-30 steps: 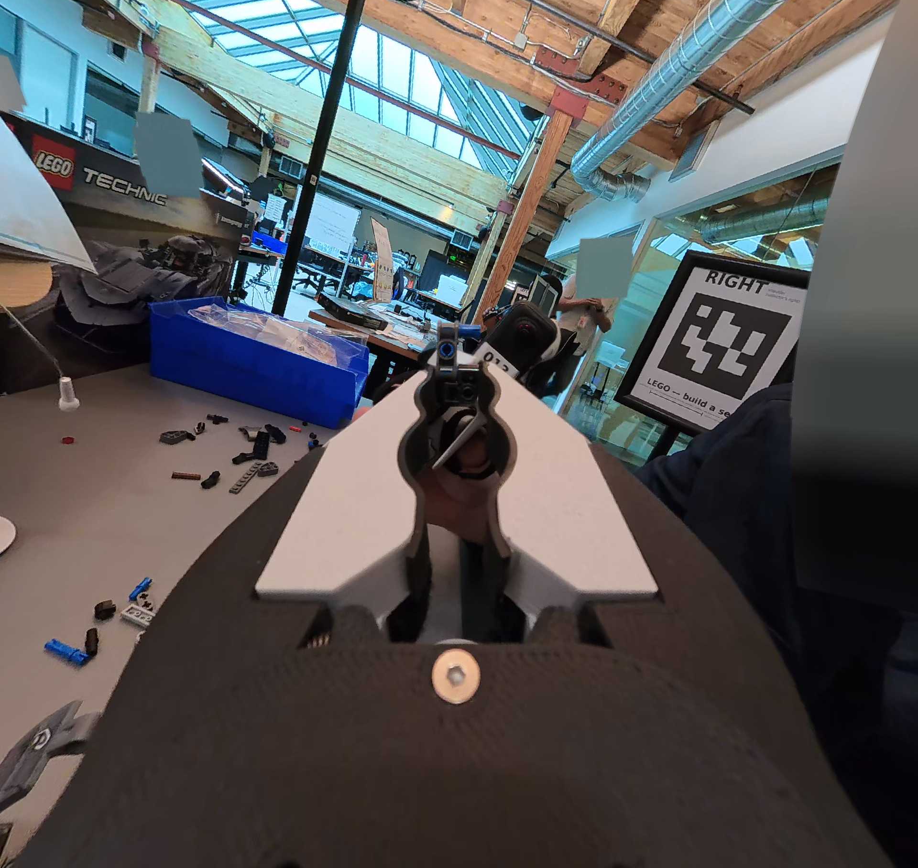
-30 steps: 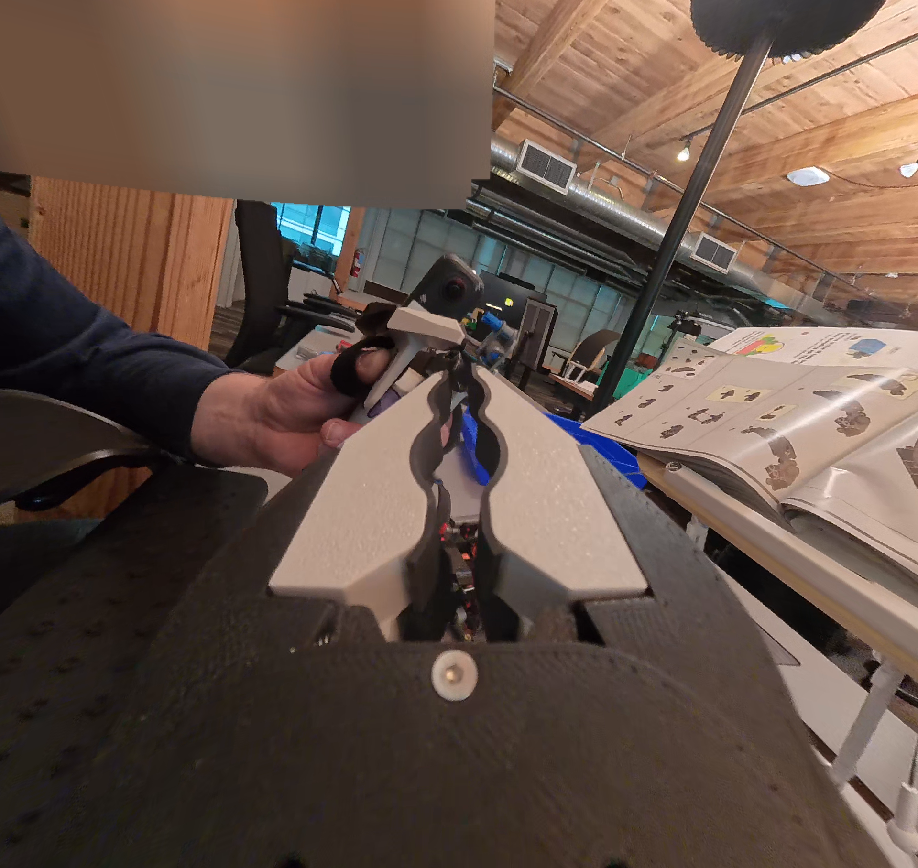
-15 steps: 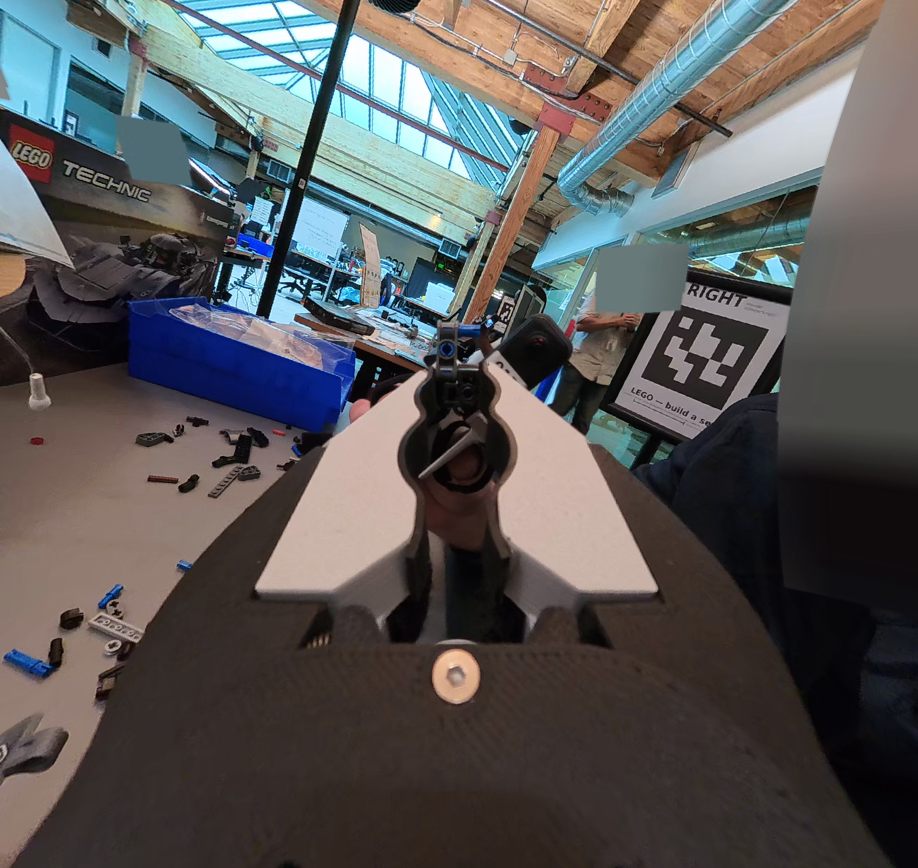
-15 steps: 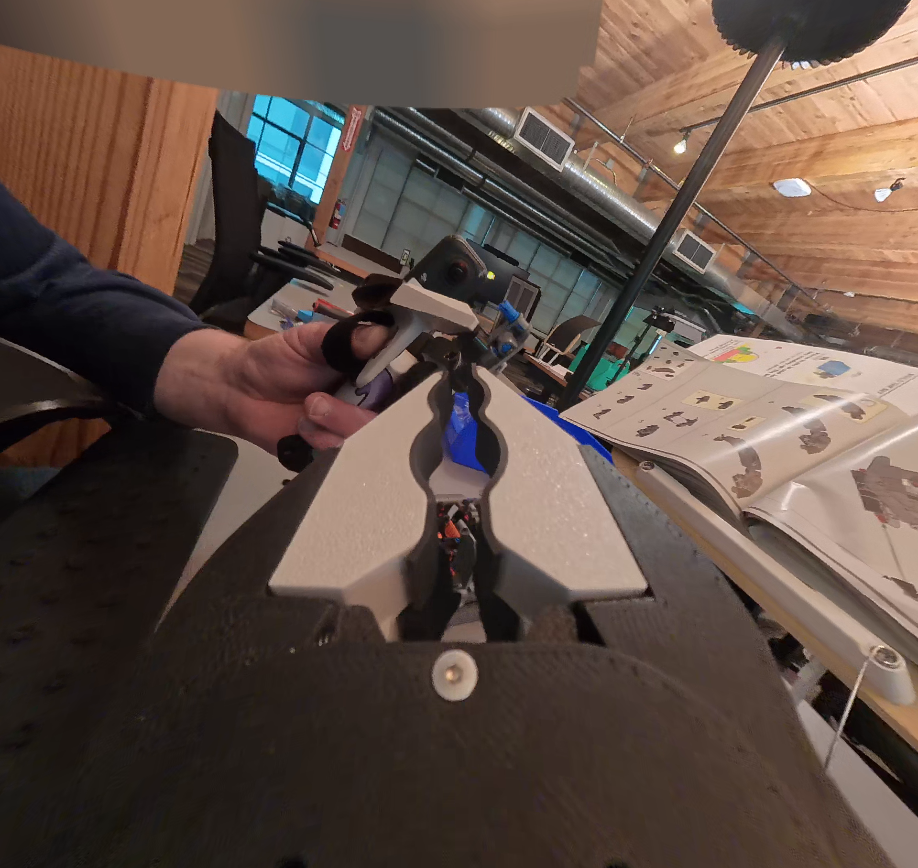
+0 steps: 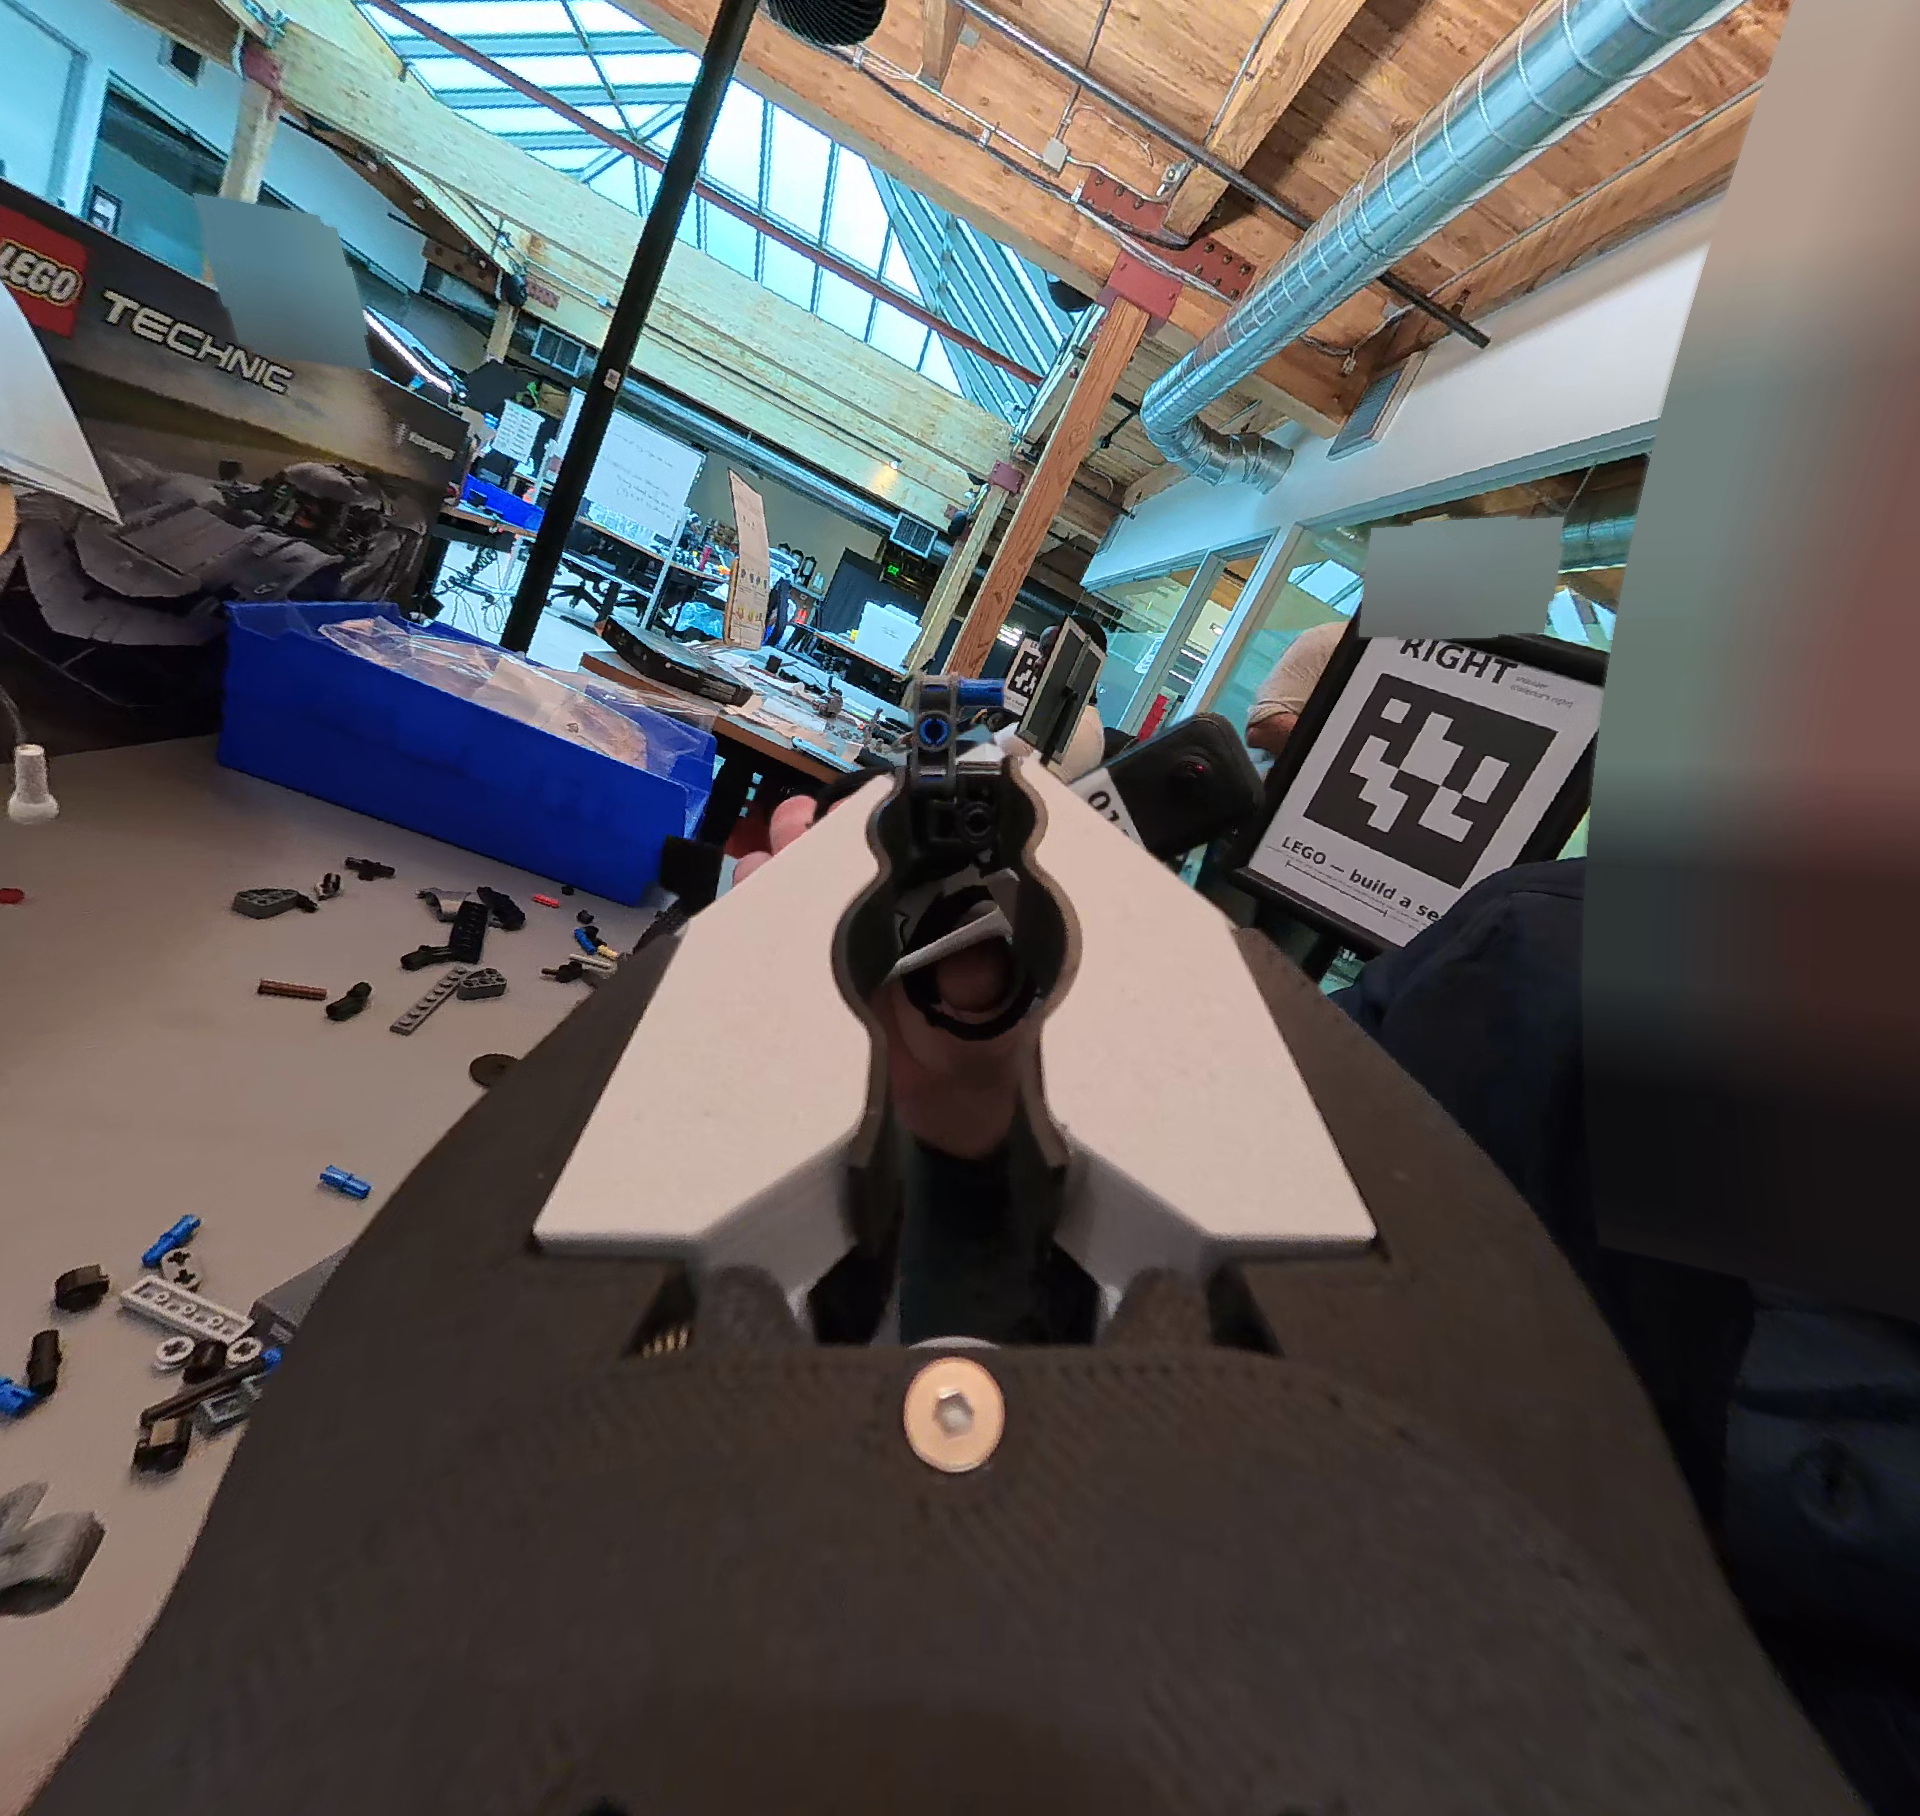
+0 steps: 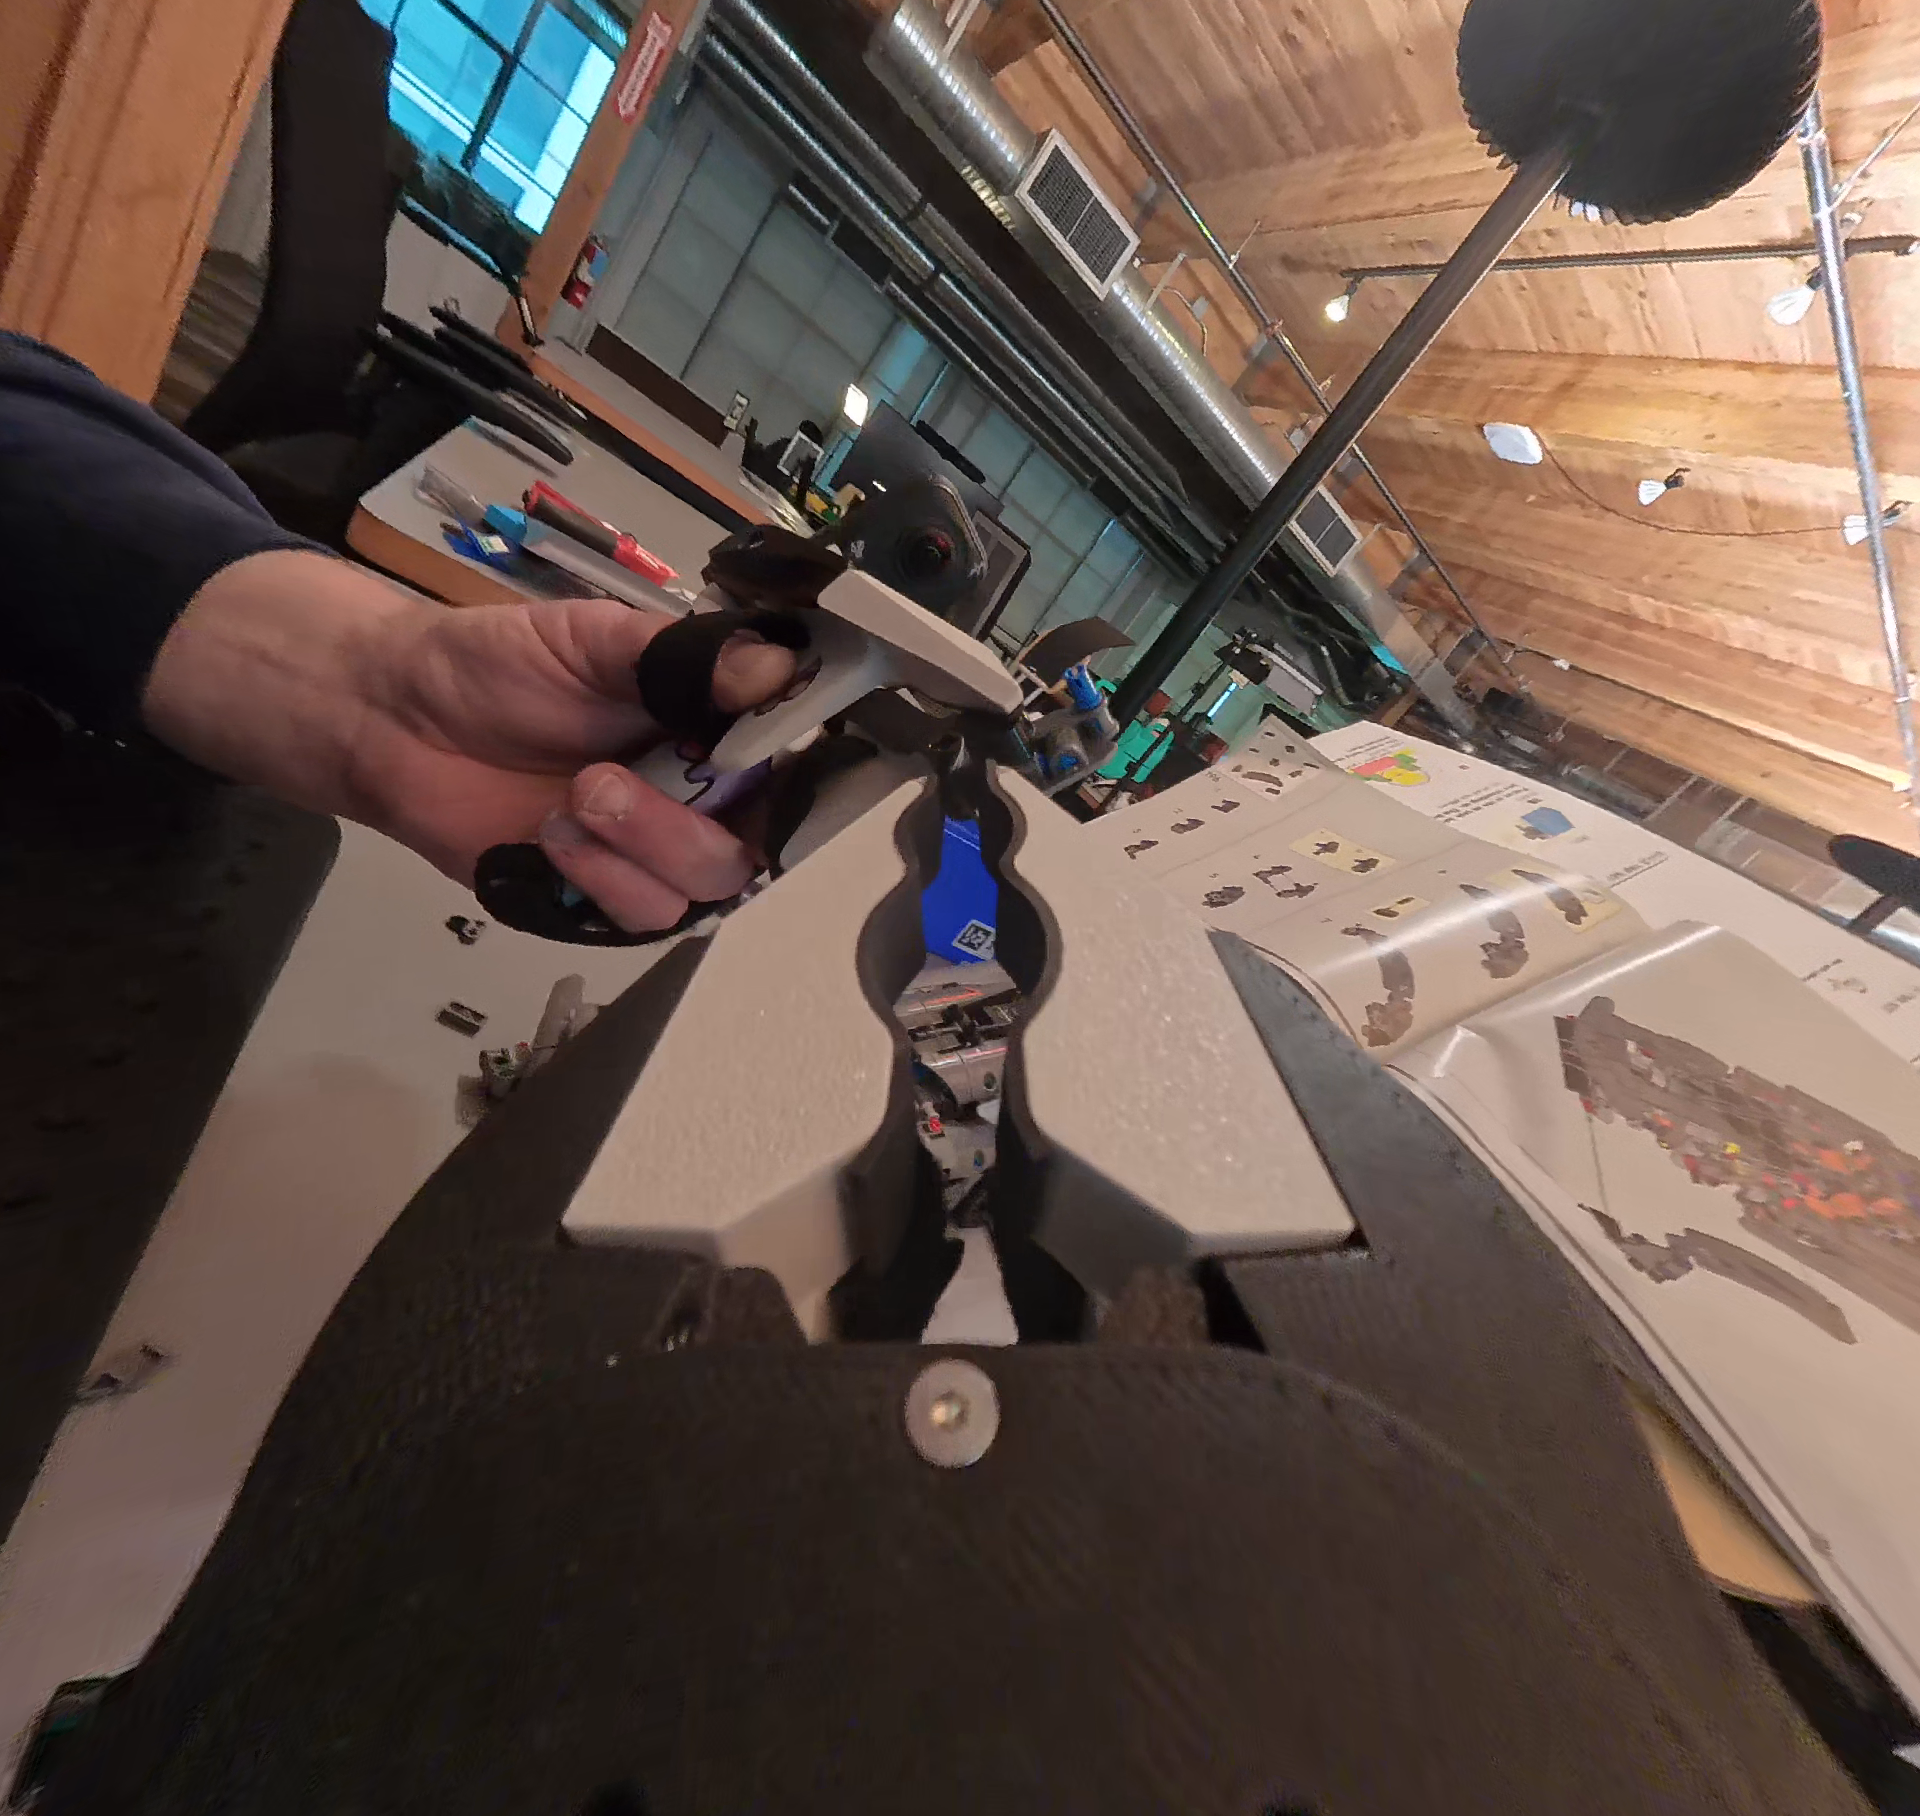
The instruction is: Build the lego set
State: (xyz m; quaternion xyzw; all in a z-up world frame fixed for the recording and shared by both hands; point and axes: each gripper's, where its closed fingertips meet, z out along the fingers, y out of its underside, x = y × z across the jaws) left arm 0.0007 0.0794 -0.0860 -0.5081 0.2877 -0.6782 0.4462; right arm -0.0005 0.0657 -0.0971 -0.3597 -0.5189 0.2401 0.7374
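Observation:
In the left wrist view my left gripper (image 5: 940,779) is shut on a small grey assembly with blue pins (image 5: 933,727) and holds it up in the air above the table. My right gripper (image 5: 987,753) meets it tip to tip from the far side. In the right wrist view my right gripper (image 6: 961,784) is pinched shut, and a small black piece (image 6: 954,758) sticks out of its tips against the assembly (image 6: 1081,732). The left gripper (image 6: 1023,701) shows there in a person's hand (image 6: 468,706).
Loose dark and blue pieces (image 5: 447,945) lie on the grey table (image 5: 125,1039) in front of a blue bin (image 5: 447,738). The open instruction booklet (image 6: 1455,935) lies at the right. A partly built model (image 6: 961,1039) sits below my right fingers. A black pole (image 5: 623,312) stands behind. My left and right fingertips are right by each other.
Both grippers stay tip to tip while turning together; the right wrist view has rolled and tipped toward the table. Both grasps are unchanged.

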